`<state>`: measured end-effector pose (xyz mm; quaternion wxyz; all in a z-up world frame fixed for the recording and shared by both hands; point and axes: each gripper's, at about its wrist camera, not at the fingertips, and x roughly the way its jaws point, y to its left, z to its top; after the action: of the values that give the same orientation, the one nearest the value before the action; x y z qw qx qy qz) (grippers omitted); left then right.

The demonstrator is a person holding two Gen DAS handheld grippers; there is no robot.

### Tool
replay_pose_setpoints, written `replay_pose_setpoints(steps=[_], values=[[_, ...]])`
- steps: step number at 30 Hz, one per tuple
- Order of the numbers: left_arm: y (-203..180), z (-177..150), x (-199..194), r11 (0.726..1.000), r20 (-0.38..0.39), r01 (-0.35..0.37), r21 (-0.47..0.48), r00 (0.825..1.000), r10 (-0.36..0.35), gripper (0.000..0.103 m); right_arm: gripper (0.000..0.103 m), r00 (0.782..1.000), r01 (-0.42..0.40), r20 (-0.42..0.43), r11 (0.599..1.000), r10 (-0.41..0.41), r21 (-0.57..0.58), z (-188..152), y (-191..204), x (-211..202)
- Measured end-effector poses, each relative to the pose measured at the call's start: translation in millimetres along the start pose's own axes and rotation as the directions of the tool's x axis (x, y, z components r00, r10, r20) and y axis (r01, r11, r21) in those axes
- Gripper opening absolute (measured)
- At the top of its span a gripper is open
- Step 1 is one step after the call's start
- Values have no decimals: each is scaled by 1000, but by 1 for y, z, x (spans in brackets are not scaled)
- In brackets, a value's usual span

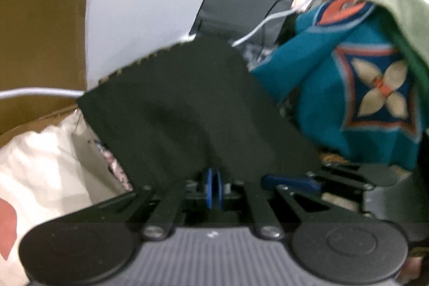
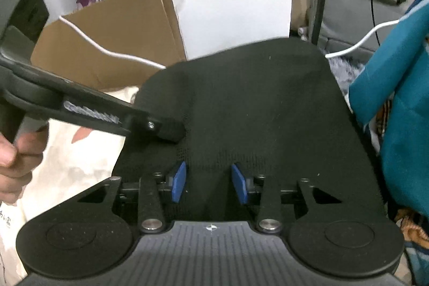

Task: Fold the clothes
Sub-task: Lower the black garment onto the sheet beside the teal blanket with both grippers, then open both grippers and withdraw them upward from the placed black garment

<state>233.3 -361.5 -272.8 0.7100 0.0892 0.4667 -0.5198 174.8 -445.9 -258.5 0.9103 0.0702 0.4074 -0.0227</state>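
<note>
**Black cloth held up between two grippers**

In front of the cardboard box (image 2: 112,44), a black cloth (image 2: 241,103) hangs lifted. It looks light, limp and thin-knit, so hems and corners suit gripping best. Right of it hangs a teal patterned cloth (image 1: 348,77). The left gripper (image 1: 214,188) has its jaws pinching the black cloth's edge; the right gripper (image 2: 209,182) has jaws spread around a fold.

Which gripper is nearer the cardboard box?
Left. The left gripper, shut on the black cloth, sits on the side of the cardboard box; the right gripper is farther right, open around the cloth.
</note>
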Motion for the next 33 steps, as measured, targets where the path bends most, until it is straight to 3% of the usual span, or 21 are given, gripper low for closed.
replay_pose_setpoints(steps=[10,16,21,25,33], values=[[15,2,16,1000,-21,16,-20,1000,-16,3,45,997,67,36,998,-68,19,-15,11,11],[18,-1,3,1000,4,22,1,1000,-22,3,45,994,96,57,995,-96,8,-28,18,6],[32,-8,-14,998,106,-57,16,993,55,3,45,993,99,66,995,-98,-13,-32,18,6],[49,-12,-10,998,136,-55,-18,989,57,3,45,992,108,65,994,-106,-26,-36,23,2],[51,-17,-2,987,141,-150,-63,977,158,3,45,991,126,55,991,-123,-44,-46,30,-6]])
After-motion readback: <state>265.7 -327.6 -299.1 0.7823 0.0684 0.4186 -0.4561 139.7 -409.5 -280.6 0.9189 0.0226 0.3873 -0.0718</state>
